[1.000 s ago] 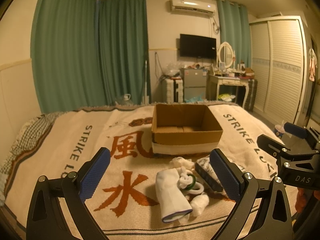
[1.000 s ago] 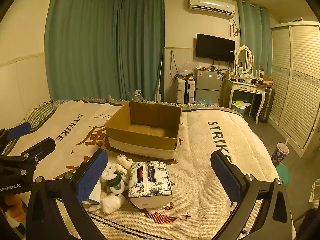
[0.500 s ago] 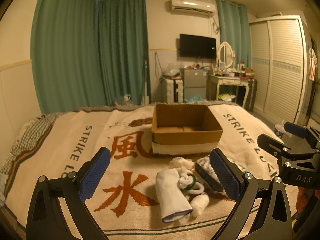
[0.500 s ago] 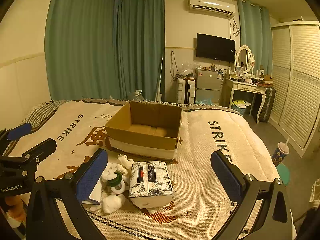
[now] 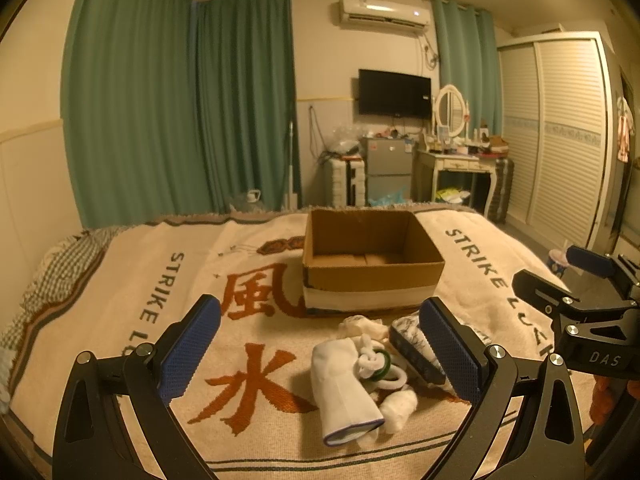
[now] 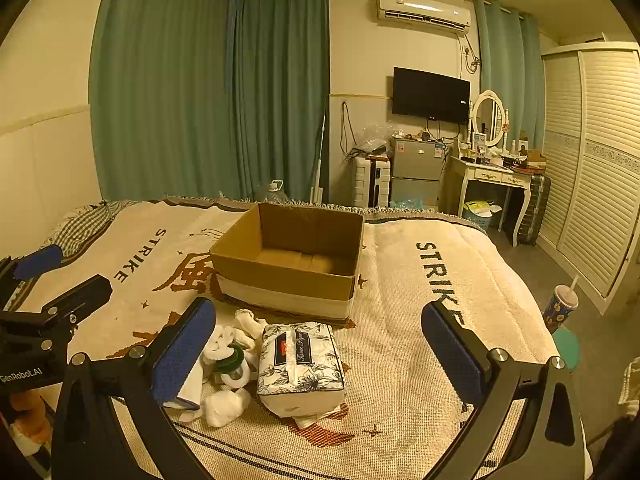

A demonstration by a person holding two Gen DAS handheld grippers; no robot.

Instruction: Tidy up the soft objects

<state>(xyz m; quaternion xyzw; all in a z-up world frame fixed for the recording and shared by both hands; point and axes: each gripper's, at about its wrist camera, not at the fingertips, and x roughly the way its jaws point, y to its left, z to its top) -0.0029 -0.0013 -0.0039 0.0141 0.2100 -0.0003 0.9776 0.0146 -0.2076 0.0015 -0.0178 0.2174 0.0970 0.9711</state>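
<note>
I find both tools hovering over the bed, nothing between their fingers: the left gripper point(image 5: 320, 350) is spread wide and empty, and the right gripper point(image 6: 320, 350) likewise. The soft objects lie in a loose cluster on the cream woven blanket point(image 6: 400, 380), just in front of the open cardboard box point(image 6: 288, 256), whose visible floor shows only bare flaps. The white sock point(image 5: 344, 392), folded, with a dark band at its cuff, lies nearest the left gripper. Touching its right edge is a tangle of white rope with a green ring point(image 5: 378, 362) and small white wads. Beside that pile on the right sits the tissue pack point(image 6: 300, 364), a soft white packet with a dark floral print and a red label, lying flat with its long side toward the box.
</note>
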